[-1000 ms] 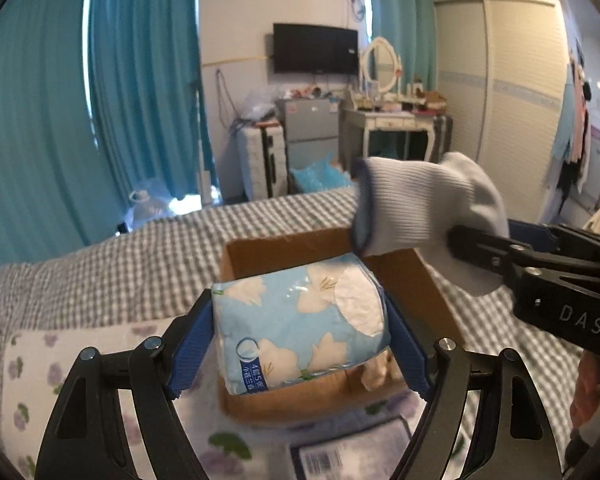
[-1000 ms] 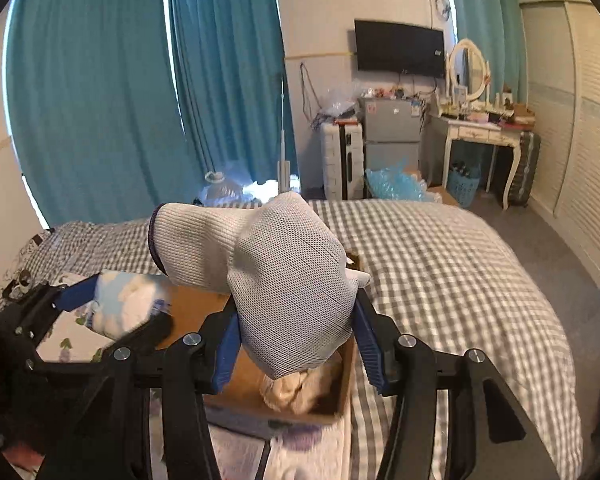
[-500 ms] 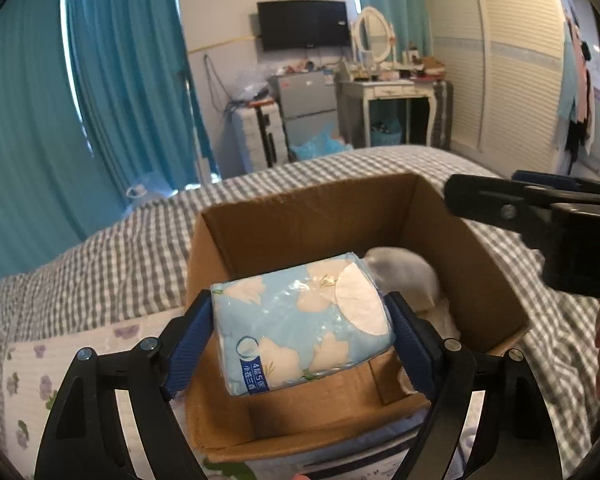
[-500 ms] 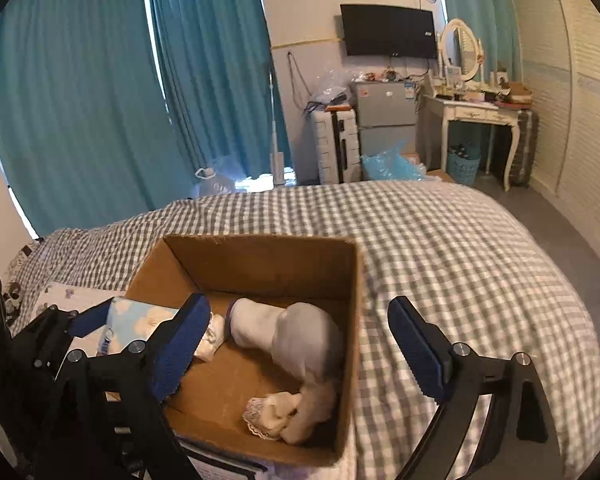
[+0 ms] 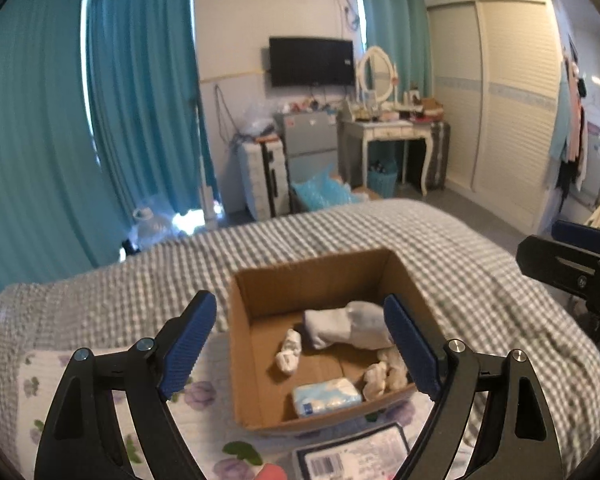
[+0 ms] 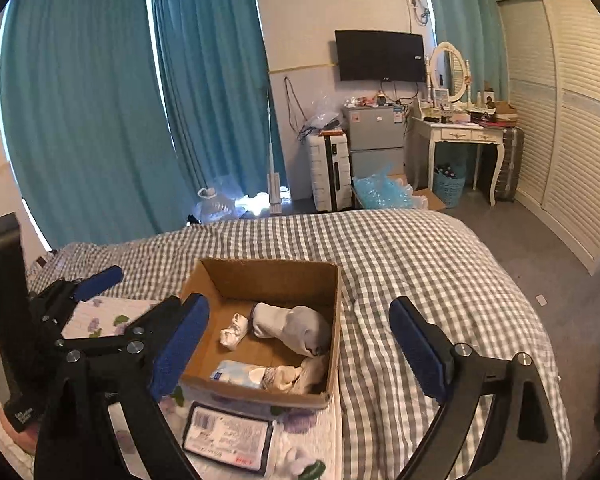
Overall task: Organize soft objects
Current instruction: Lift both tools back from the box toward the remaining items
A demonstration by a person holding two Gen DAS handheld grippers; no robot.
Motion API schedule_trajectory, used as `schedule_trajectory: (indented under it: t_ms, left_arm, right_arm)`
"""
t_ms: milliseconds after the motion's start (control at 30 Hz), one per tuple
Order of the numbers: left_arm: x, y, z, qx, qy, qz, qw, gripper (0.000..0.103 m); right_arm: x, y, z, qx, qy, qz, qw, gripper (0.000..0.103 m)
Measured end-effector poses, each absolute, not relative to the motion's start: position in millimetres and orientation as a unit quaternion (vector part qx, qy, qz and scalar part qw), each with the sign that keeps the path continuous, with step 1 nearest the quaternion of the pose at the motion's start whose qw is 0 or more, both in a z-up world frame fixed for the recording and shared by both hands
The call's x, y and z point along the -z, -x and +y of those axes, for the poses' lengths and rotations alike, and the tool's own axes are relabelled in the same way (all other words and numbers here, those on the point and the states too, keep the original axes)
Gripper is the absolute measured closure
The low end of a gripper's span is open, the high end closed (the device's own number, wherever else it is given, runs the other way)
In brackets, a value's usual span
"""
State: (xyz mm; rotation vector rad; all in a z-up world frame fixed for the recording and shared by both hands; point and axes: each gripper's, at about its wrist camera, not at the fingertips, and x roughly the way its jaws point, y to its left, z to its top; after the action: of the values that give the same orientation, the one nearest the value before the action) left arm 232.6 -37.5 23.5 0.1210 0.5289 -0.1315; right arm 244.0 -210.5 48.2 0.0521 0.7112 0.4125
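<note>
An open cardboard box [image 5: 256, 292] [image 6: 336, 280] sits on the checked bed. Inside lie a grey-white glove [image 5: 346, 326] [image 6: 296, 326], a blue tissue pack [image 5: 326, 396] [image 6: 240, 374], a small white sock [image 5: 289, 350] [image 6: 234, 330] and some cream fabric [image 5: 384, 372] [image 6: 300, 374]. My left gripper [image 5: 300, 344] is open and empty, raised above the box's near side. My right gripper [image 6: 300, 344] is open and empty, also above the box. The right gripper shows at the right edge of the left wrist view [image 5: 572, 264]; the left gripper shows at the left of the right wrist view [image 6: 72, 296].
A flat labelled packet [image 5: 352, 456] [image 6: 228, 436] lies on a floral cloth [image 5: 112, 392] [image 6: 100, 316] in front of the box. The grey checked bedspread [image 6: 420, 264] spreads to the right. Teal curtains, a fridge, a dressing table and a wardrobe stand beyond the bed.
The right gripper opened and dropped the glove into the box. The left gripper then opened and released the tissue pack into the box. Both grippers have pulled back and up.
</note>
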Motion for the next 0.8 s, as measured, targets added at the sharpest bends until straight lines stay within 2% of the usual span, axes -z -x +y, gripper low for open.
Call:
schedule_trajectory:
  t_ms: [267, 400, 633, 800]
  left_arm:
    - [-113.0, -127.3, -13.3, 0.044, -0.067, 0.161, 0.984, 0.016]
    - [-139.4, -66.7, 1.1, 0.037, -0.053, 0.118, 0.991, 0.011]
    - [-123.3, -10.9, 22.8, 0.033, -0.044, 0.109, 0.993, 0.011]
    - [-76.2, -23.2, 26.2, 0.032, -0.043, 0.171, 0.984, 0.011]
  right_arm:
    - [-131.2, -166.3, -225.9, -0.197, -0.015, 0.283, 0.939, 0.002]
    - [-159.0, -123.5, -231.8, -0.197, -0.006, 0.261, 0.945, 0.001]
    - [-144.6, -71.9, -228.9, -0.189, 0.010, 0.281, 0.941, 0.001]
    - [-93.0, -56.1, -218.8, -0.178, 0.012, 0.305, 0.935, 0.001]
